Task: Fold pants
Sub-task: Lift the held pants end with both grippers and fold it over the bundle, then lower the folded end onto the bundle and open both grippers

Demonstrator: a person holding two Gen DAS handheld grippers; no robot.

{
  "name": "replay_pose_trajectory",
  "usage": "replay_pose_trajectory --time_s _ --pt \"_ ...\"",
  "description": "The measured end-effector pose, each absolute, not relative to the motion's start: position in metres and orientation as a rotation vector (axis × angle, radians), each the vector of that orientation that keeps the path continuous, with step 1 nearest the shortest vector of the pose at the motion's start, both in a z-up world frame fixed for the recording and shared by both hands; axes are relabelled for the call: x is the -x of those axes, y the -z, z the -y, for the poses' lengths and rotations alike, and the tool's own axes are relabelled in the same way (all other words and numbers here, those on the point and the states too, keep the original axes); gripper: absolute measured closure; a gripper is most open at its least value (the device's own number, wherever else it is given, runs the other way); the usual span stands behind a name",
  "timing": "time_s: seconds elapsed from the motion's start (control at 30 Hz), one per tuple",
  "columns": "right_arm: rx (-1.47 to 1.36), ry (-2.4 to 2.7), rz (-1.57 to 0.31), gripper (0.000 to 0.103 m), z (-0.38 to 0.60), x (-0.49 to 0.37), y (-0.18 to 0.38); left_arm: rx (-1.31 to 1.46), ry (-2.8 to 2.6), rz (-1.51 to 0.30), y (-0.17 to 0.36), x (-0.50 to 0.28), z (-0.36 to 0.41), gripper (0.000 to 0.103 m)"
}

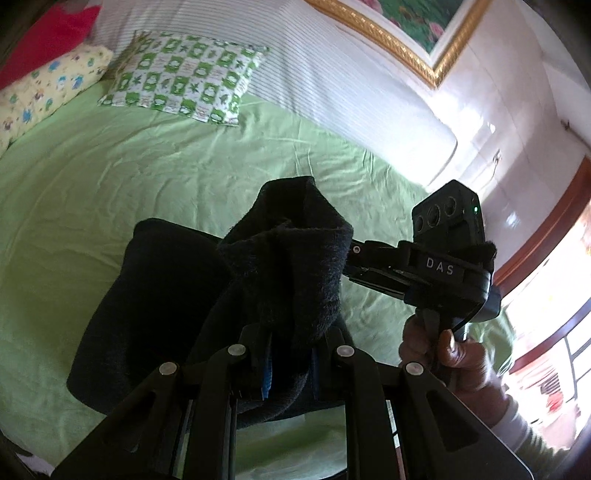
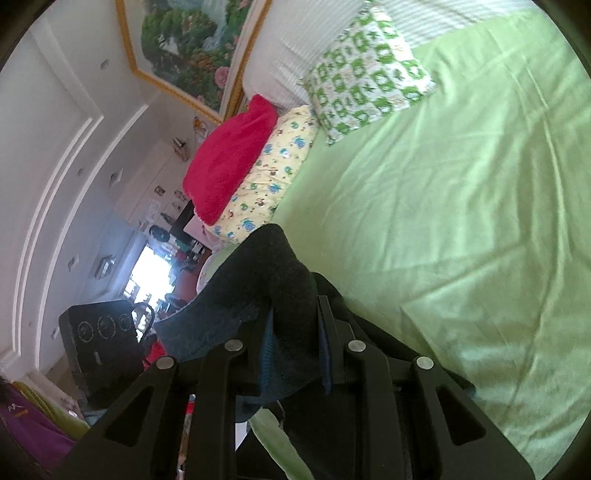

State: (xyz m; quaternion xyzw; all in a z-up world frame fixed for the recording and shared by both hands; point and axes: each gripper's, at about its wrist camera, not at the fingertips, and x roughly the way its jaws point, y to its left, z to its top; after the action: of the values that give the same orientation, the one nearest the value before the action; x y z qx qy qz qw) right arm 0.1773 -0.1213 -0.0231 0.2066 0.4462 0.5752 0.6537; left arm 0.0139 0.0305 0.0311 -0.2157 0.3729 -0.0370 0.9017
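Above a bed spread with a light green sheet [image 1: 110,192], both grippers carry dark fleecy pants [image 1: 280,266] clear of the mattress at the gripped ends, while a lower fold of the same cloth rests on the sheet to the left in the left wrist view. Left gripper [image 1: 290,363] has its jaws drawn nearly together on a thick bunch of the fabric, which stands up between its fingers and hides their tips. Right gripper [image 2: 295,354] is likewise closed to a narrow gap on a wad of the pants [image 2: 258,280], blue pads showing on either side of the cloth. From the left wrist view the right gripper [image 1: 354,264] reaches in from the right, its fingers buried in the fabric's edge, with a hand [image 1: 447,354] wrapped round its handle. Near the head of the bed lie a green-and-white patterned pillow [image 1: 184,77], a yellow printed pillow [image 1: 48,92] and a red cloth [image 1: 51,33] behind that. A striped white bolster [image 1: 332,74] runs along the wall, under a gold-framed picture [image 1: 417,40].
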Motion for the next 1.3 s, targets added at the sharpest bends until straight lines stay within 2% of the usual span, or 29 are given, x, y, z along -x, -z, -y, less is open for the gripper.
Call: replay_pose_trajectory --time_s 0.23,0.27,0.3,0.37,0.4,0.47,0.57,0.73,1.3 --pt "-0.509 -1.185 -1.018 0.064 0.152 -0.172 0.04 0.389 0.107 -0.781 -0.018 -0.019 -0.008 0.07" --pt "-0.523 -1.172 -1.015 0.064 0.158 -0.171 0.04 0.383 0.113 -0.782 -0.018 -0.019 -0.005 0.066" --pt "-0.534 -1.154 -1.011 0.061 0.165 -0.171 0.04 0.376 0.122 -0.782 -0.017 -0.019 -0.001 0.056" --pt "-0.54 -1.111 -1.01 0.047 0.175 -0.168 0.038 0.379 0.166 -0.79 -0.017 -0.019 0.005 0.04" --pt "-0.551 -1.087 -1.009 0.037 0.182 -0.166 0.037 0.386 0.187 -0.793 -0.018 -0.018 0.008 0.036" --pt "-0.575 -1.048 -0.99 0.033 0.195 -0.159 0.035 0.378 0.206 -0.795 -0.02 -0.017 0.012 0.031" --pt "-0.613 -1.0 -0.986 0.023 0.209 -0.153 0.035 0.362 0.238 -0.812 -0.021 -0.013 0.016 0.031" --pt "-0.638 -0.925 -0.976 0.019 0.225 -0.142 0.032 0.401 0.25 -0.819 -0.024 -0.003 0.006 0.031" --pt "-0.43 -0.812 -1.01 0.018 0.208 -0.088 0.019 0.462 0.095 -0.766 -0.035 0.019 -0.061 0.027"
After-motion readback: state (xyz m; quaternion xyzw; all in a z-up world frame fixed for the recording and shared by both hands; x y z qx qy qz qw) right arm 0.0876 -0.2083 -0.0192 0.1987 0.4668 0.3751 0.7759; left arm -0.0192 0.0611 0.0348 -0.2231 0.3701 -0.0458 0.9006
